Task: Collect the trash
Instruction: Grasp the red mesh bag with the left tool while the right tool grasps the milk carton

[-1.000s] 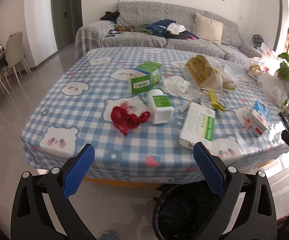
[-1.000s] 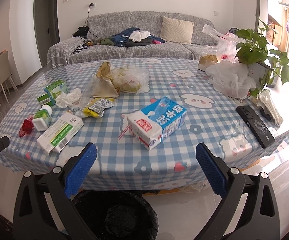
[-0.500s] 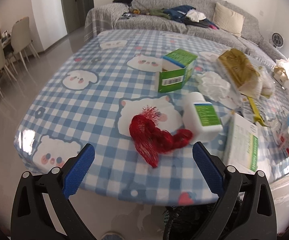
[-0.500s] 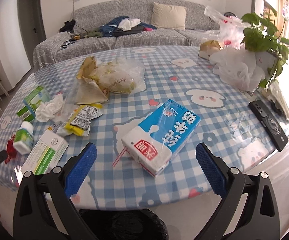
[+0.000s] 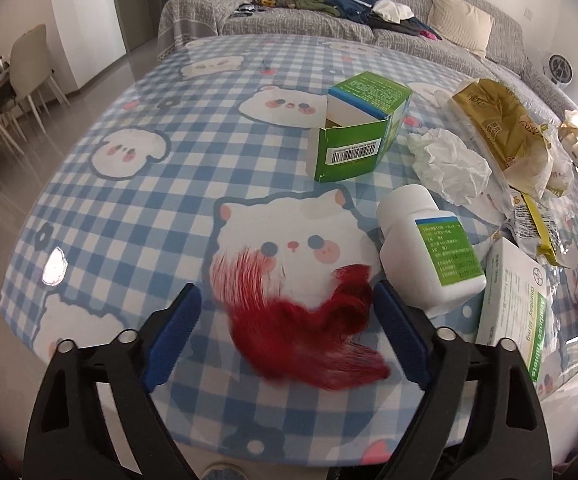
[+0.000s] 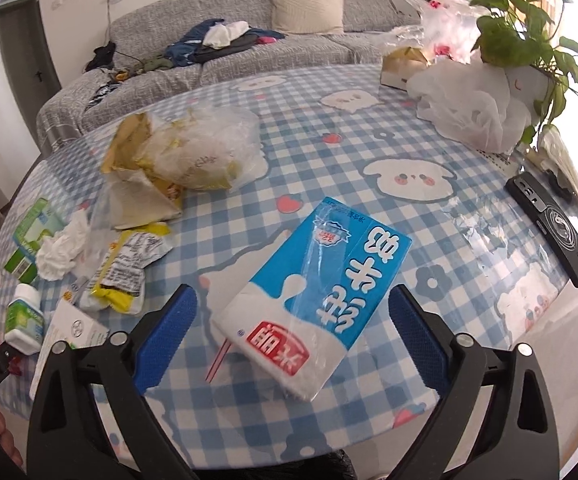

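- Red mesh net (image 5: 301,332) lies crumpled on the table (image 5: 137,200), blurred, between the two blue pads of the left gripper (image 5: 285,332); pads spread wide, neither visibly touching the net.
- Milk carton (image 6: 313,300), blue and white, lies flat between the right gripper (image 6: 293,328) pads; fingers spread wide, carton apart from both. Large blue Chinese characters on its face, red panel with white characters at the near end; a wrapped straw sticks to the face, and a pink straw pokes out at the near left corner.
- White pill bottle (image 5: 429,252) on its side just right of the red net, touching the left gripper's right pad area; green-and-blue label, print too small to read.
- White tablet box (image 5: 517,312) right of the bottle, green strip reads "Acarbose Tablets", a round Bayer cross logo on top.
- Open green box (image 5: 357,132) beyond the net, barcode on the hanging flap, small white print on the top unreadable.
- Crumpled white tissue (image 5: 449,164) right of the green box.
- Gold snack bag (image 5: 505,132) inside clear plastic, beyond the tissue; gold script unreadable.
- Yellow wrapper (image 6: 125,264) left of the milk carton, black text panel unreadable.
- Black phone (image 6: 549,224) far right of the carton at the table edge; white plastic bag (image 6: 469,108) and potted plant (image 6: 529,28) beyond it.
- Grey sofa (image 5: 369,28) behind the table, clothes piled on it.
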`<state>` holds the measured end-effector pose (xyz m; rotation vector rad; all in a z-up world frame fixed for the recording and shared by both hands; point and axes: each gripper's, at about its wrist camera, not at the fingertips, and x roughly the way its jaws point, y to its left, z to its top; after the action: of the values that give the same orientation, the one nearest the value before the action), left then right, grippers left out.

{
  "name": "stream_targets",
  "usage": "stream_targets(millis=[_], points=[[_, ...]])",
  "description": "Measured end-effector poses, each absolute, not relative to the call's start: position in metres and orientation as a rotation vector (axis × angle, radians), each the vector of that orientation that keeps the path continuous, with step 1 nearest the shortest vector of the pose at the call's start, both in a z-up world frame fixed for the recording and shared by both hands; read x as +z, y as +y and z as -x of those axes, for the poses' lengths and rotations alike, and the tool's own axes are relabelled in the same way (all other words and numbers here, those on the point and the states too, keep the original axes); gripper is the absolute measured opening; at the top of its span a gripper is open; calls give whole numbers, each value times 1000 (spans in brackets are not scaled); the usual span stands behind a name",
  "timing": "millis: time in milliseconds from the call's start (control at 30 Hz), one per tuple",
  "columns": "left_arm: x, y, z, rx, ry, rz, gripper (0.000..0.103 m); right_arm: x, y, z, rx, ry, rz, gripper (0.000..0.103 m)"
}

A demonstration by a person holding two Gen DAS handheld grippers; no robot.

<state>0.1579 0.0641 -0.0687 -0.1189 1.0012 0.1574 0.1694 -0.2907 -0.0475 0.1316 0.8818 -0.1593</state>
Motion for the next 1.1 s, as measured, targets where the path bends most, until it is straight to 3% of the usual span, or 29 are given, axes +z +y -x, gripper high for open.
stream_targets(millis=[200,567,1100], points=[[-69,59,-162,160,1011,97,67,-56,-296,-179,-183,912,-141,90],[-65,59,-154,182,1025,98,16,-68,-298,-185,-193,964,-153,85],[-58,53,-139,124,999,127,15,-62,-296,-173,-155,949,-149,74]])
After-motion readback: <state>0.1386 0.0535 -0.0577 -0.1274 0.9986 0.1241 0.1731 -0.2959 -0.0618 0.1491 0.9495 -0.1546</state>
